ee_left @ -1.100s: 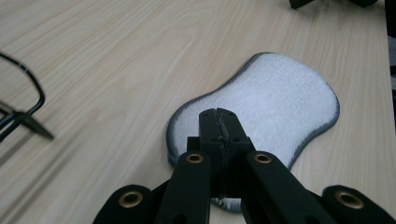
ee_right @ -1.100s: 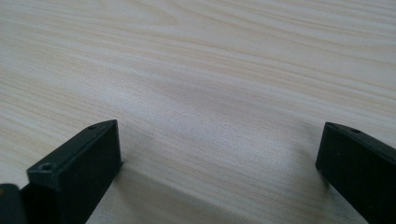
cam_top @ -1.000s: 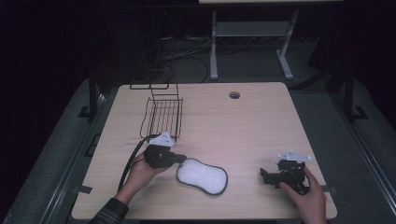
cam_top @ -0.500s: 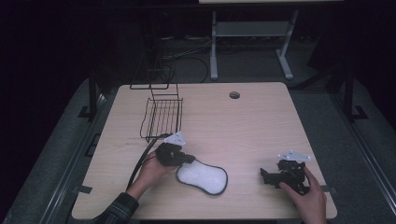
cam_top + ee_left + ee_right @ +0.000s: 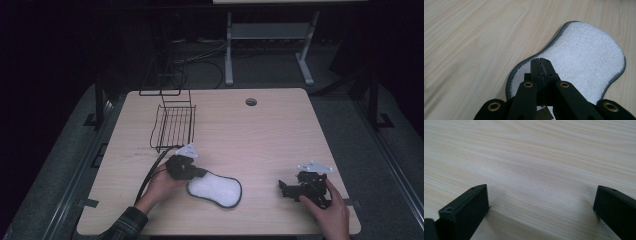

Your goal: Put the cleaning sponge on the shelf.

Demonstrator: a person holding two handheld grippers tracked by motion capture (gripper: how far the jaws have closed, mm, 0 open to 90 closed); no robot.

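Note:
A white terry pad [image 5: 215, 190] with a grey edge lies flat on the wooden table near its front, left of centre. My left gripper [image 5: 199, 173], held in a hand, points right at the pad's left end. Its jaws are shut, and nothing shows between them. In the left gripper view the shut left gripper [image 5: 541, 62] sits over the near end of the pad [image 5: 584, 55]; I cannot tell if it touches. At the front right my right gripper [image 5: 284, 189] rests low over bare wood. The right gripper [image 5: 541, 202] stands open with nothing between its jaws.
A black wire basket [image 5: 175, 125] stands at the table's back left, with a taller wire frame [image 5: 162, 80] behind it. A cable hole [image 5: 251, 102] sits near the far edge. A grey metal stand [image 5: 265, 50] is on the floor beyond the table [image 5: 260, 145].
My left gripper has shifted slightly right toward the pad's left end. The pad and my right gripper have not moved.

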